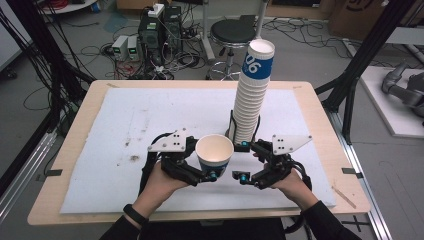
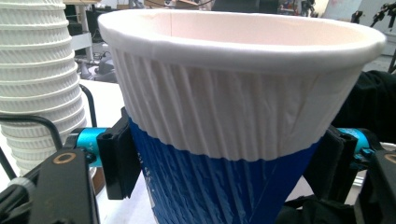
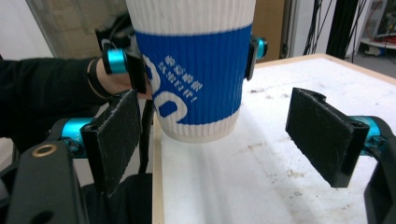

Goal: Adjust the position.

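A single paper cup [image 1: 215,152], white at the top with a blue ribbed band below, is held upright just above the table near its front. My left gripper [image 1: 212,163] is shut on it, and its pads [image 2: 119,158] press the blue band of the cup [image 2: 224,107] from both sides. My right gripper [image 1: 243,161] stands open just right of the cup. In the right gripper view its own jaws [image 3: 217,140] are spread wide with nothing between them, and the cup [image 3: 196,70] hangs a little beyond. A tall stack of nested cups [image 1: 252,95] stands behind in a black wire holder.
A white foam board [image 1: 150,120] covers most of the wooden table [image 1: 65,200]. The stack of cups [image 2: 39,79] rises close behind the left gripper. A black stool [image 1: 232,34], boxes of electronics and cables lie on the floor beyond the table's far edge.
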